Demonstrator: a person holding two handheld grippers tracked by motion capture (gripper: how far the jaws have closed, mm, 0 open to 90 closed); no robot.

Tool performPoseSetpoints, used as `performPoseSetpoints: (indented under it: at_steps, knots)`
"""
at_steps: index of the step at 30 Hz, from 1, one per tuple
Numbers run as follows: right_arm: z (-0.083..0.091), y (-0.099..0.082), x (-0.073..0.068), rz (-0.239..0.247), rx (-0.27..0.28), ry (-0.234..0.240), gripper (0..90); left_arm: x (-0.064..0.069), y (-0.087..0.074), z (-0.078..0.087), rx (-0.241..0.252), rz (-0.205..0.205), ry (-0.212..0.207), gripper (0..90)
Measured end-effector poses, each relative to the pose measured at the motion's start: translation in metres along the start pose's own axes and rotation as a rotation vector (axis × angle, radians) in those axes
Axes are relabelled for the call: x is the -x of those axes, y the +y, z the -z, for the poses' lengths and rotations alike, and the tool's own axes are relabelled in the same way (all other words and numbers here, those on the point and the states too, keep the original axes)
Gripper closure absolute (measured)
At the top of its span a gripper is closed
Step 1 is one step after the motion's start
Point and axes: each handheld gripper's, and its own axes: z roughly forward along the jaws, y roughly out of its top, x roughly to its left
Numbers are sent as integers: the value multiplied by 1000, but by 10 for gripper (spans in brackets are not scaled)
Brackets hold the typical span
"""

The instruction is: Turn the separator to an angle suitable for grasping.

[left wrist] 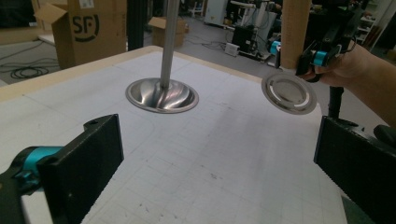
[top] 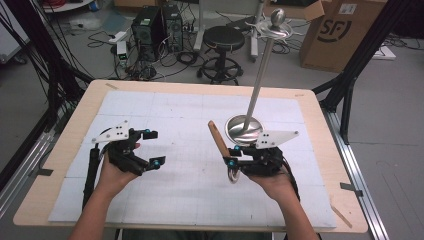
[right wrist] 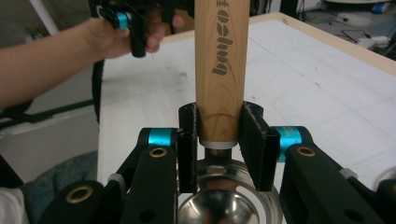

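A utensil with a wooden handle point(top: 215, 134) and a round metal head point(left wrist: 288, 93) is held above the table. My right gripper point(top: 231, 156) is shut on the handle's lower end, just above the metal head point(right wrist: 229, 200); its jaws point(right wrist: 222, 144) press the wood point(right wrist: 222, 70) from both sides. A metal stand with a round base point(top: 244, 129) and a tall pole point(top: 262, 70) rises just behind that gripper. My left gripper point(top: 153, 148) hovers open at the left with nothing between its jaws point(left wrist: 219, 172); it faces the stand's base point(left wrist: 162, 95).
A white gridded mat point(top: 165, 195) covers the wooden table point(top: 35, 200). Behind the table are a black stool point(top: 223, 42), computer towers point(top: 150, 27) and a cardboard box point(top: 340, 32). Black frame posts point(top: 357, 65) flank the table.
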Motion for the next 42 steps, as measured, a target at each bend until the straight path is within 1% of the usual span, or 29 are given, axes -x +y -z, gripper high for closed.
performPoseSetpoints:
  at_steps: [2,4,8,11,12,16,17,19,23,24,26,27,29,30,32,35,36,39,42]
  knots:
    - [-2,-1,-1,4,2,-2,689,2,0,0,-10,-9,-12,19]
    - [-3,-3,0,5,5,3,689,4,0,0,-27,-17,-13,20]
    - [-3,-5,0,-6,33,12,688,6,-1,-3,-41,-25,-20,19]
    - [-3,-5,-1,-11,57,21,688,7,-2,-5,-39,-18,-25,20]
    - [-3,-4,-1,-6,63,24,688,7,-1,-5,-41,-24,-28,20]
    - [-2,-3,-2,4,97,32,688,7,0,-5,-39,-27,-36,20]
    - [-2,-3,-1,13,107,34,688,8,0,-6,-35,-22,-36,19]
    - [-2,-3,-2,11,117,44,688,8,1,-6,-36,-22,-38,19]
    - [-4,-3,-2,14,118,50,688,10,6,-7,-37,-31,-51,19]
    - [-5,-3,-2,16,117,52,688,10,7,-8,-28,-31,-58,19]
    - [-7,-3,-2,17,114,56,688,11,10,-11,-26,-29,-65,19]
    - [-7,-3,-2,14,114,58,688,12,12,-12,-29,-35,-72,19]
    - [-9,-2,-3,21,119,70,688,12,17,-17,-19,-37,-90,19]
    - [-10,-2,-3,30,125,72,688,13,20,-20,-20,-39,-97,19]
    - [-12,-1,-4,37,127,80,688,15,26,-26,-26,-54,-111,19]
    - [-18,0,-6,44,125,95,688,20,36,-37,-24,-65,-149,20]
    - [-18,0,-6,44,125,95,688,21,38,-40,-18,-68,-160,20]
    - [-20,-1,-7,50,122,108,687,21,45,-46,17,-58,-193,20]
    - [-22,-1,-8,58,129,118,687,22,50,-52,24,-63,-203,20]
